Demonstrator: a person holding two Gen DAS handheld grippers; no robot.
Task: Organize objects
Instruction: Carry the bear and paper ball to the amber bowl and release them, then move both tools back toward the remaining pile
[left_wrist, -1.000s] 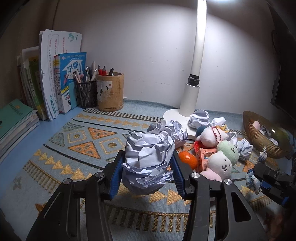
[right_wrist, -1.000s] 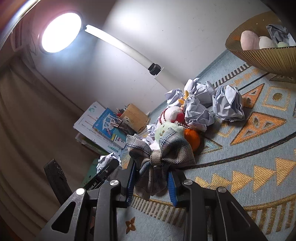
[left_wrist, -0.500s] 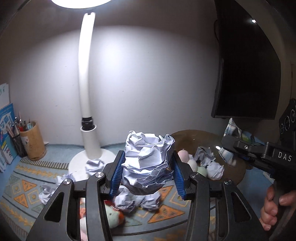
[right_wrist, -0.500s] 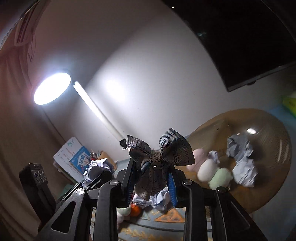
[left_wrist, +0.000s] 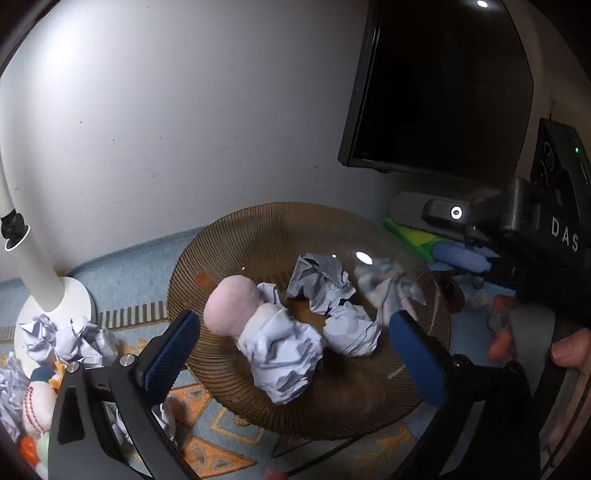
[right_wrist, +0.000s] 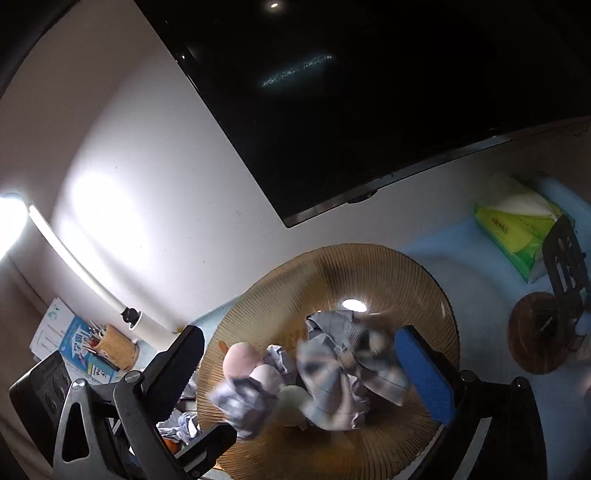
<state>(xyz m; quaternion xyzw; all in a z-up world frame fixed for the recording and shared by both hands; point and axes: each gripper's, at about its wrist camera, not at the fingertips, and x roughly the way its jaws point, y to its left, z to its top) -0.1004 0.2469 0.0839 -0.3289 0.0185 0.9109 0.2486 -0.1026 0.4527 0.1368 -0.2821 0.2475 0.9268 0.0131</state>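
A ribbed golden bowl stands by the wall. My left gripper is open above it; a crumpled paper ball lies free between the jaws, next to a pink plush and other paper balls. My right gripper is open over the same bowl; the plaid bow, blurred, is loose between its jaws above the pink plush. The right gripper also shows at the right of the left wrist view.
A white lamp base stands left of the bowl, with paper balls and plush toys on the patterned mat. A dark monitor is on the wall. A green tissue pack and wooden coaster lie right.
Both grippers moved over the bowl and opened. The left one let go of the paper ball and the right one let go of the bow; both now sit in or drop into the bowl.
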